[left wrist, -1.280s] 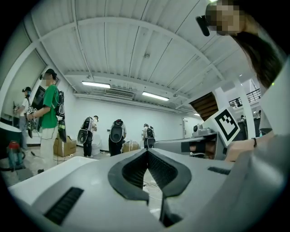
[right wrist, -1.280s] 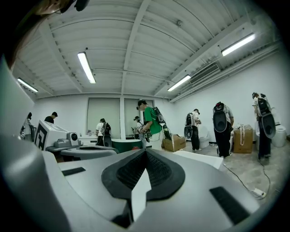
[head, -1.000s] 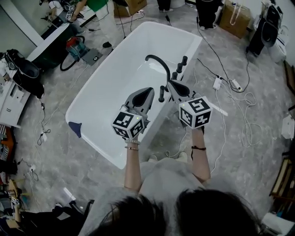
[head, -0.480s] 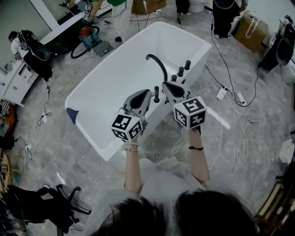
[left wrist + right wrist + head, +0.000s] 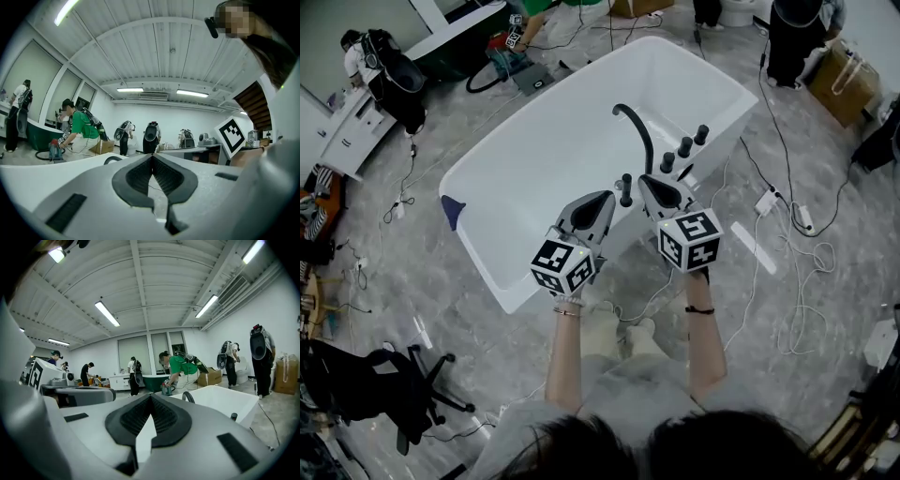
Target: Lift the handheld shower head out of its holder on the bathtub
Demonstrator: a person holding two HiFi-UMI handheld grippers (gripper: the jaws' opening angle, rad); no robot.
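Two tongs reach out over the near long edge of a white bathtub [image 5: 534, 159]. The left tongs [image 5: 606, 197] are shut tight at the tips, with nothing in between. The right tongs [image 5: 649, 181] are shut too, and they hold nothing. Each one has a cube with black and white squares at its back end. The handheld shower head [image 5: 625, 189] is a thin black stick. It stands straight up in its holder on that near long edge of the tub, about at the middle of it. It sits between the tips of the two tongs, and from above I cannot tell if either one touches it. Just past it on the same edge, a black curved spout [image 5: 635, 127] bends up and over the tub. Three black knobs [image 5: 684, 147] stand in a row further along the edge, toward the tub's far right corner. A small dark blue patch [image 5: 453, 211] sits on the rim at the tub's left end. The tub stands on a grey floor [image 5: 806, 375]. A white power strip [image 5: 766, 200] lies on the floor near the tub's right end. A black office chair [image 5: 403, 394] stands on the floor, well apart from the tub. In the right tongs' own view, a person in a green shirt [image 5: 180, 367] bends down beyond the tub.
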